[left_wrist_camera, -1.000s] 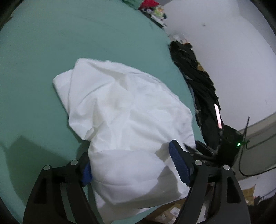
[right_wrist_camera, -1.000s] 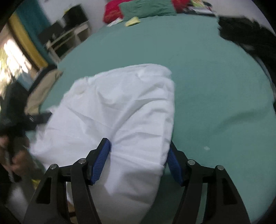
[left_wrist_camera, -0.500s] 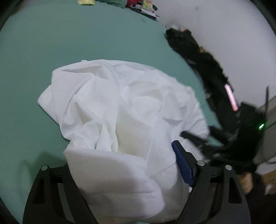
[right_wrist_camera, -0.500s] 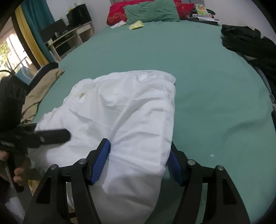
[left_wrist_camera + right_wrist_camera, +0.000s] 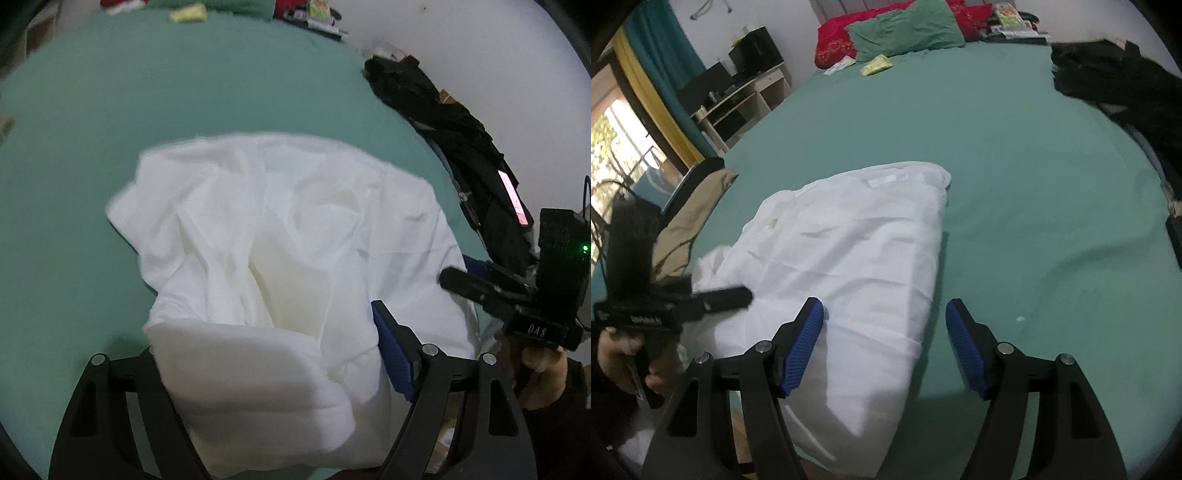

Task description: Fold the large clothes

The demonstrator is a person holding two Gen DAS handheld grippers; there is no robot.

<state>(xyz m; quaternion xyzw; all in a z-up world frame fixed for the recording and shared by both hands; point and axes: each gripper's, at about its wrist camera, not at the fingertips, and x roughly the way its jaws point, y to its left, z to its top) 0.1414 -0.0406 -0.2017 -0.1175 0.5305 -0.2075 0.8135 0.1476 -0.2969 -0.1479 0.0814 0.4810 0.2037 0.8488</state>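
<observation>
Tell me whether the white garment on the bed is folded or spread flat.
Loosely folded, not flat: the white garment lies doubled over in rumpled layers on the green bedsheet, its near end hanging off the bed's edge.

The white garment (image 5: 280, 266) covers the left gripper's (image 5: 266, 354) left pad, so whether its jaws press the cloth cannot be told. The garment's near edge runs off the bottom of both views. Beyond the garment, small items (image 5: 314, 11) at the far end of the green bed (image 5: 147, 92) are blurred and cut by the frame.
</observation>
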